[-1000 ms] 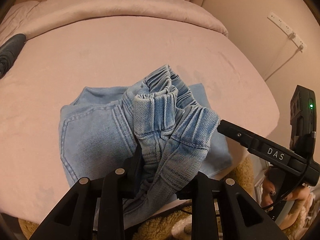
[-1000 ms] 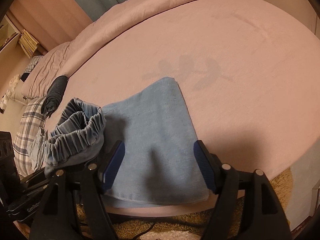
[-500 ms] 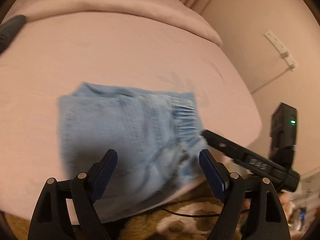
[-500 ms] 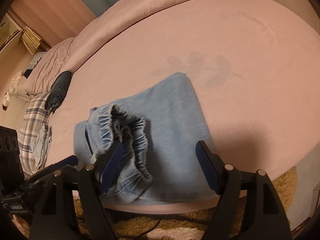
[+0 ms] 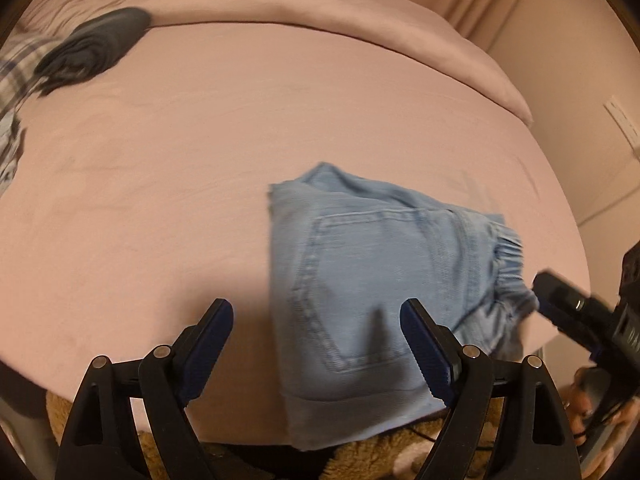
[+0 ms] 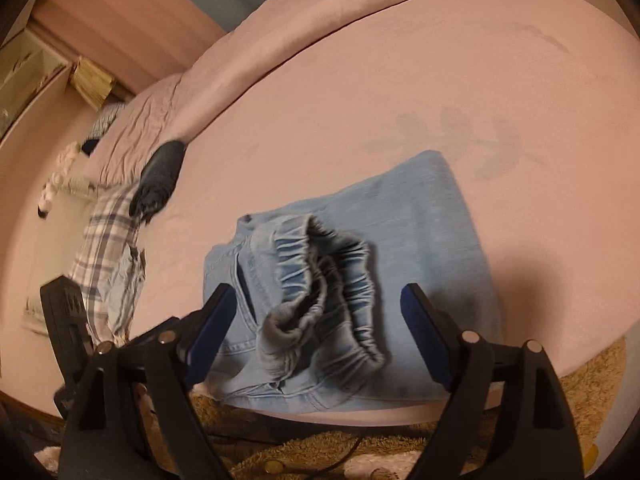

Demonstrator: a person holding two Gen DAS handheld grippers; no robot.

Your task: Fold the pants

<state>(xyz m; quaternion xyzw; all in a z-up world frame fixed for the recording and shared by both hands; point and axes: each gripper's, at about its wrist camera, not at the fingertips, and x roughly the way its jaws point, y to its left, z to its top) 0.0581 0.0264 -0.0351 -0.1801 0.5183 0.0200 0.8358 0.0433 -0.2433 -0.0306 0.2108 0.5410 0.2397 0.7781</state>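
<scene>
Having just let go, both the left gripper and right gripper hang wide open and empty above the jeans, which now lie folded.

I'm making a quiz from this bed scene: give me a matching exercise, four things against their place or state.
Things:
1 light blue denim pants
2 dark grey rolled cloth
3 plaid fabric
4 left gripper

States:
A open, holding nothing
B folded near the pink bed's front edge
C by the raised pink duvet
D draped over the bed's side

Pairs: 1-B, 2-C, 3-D, 4-A
</scene>
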